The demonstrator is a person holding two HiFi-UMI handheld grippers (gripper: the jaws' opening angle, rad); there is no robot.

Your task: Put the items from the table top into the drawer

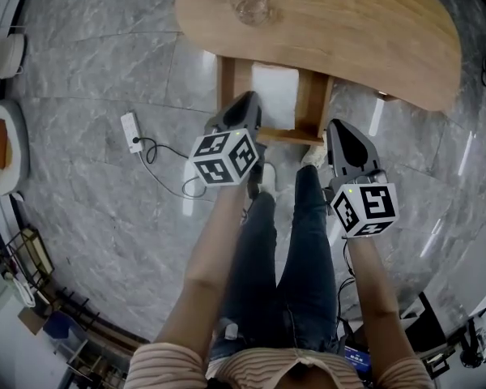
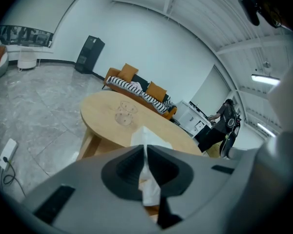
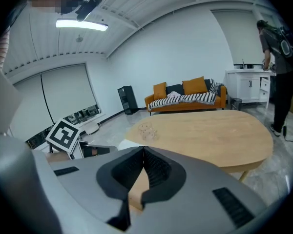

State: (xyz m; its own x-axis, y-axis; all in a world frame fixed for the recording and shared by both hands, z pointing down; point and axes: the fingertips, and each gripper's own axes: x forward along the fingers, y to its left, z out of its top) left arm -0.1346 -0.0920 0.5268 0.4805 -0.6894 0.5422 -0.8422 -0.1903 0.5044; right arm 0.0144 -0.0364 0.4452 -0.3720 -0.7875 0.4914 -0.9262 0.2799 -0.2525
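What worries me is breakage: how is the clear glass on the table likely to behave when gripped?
The glass looks clear and smooth-sided, so it is probably fragile and slippery in a hard grip. It stands upright and seems squat, so it likely resists tipping unless pushed near the rim. It appears empty, so it is probably light.

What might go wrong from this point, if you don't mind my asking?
1. The left gripper pinches a thin white tissue; it may slip out or tear.
2. The glass stands near the left end of the table; a sweeping gripper might tip it.
3. A power strip and its cable lie on the floor by the person's feet, a possible trip hazard.
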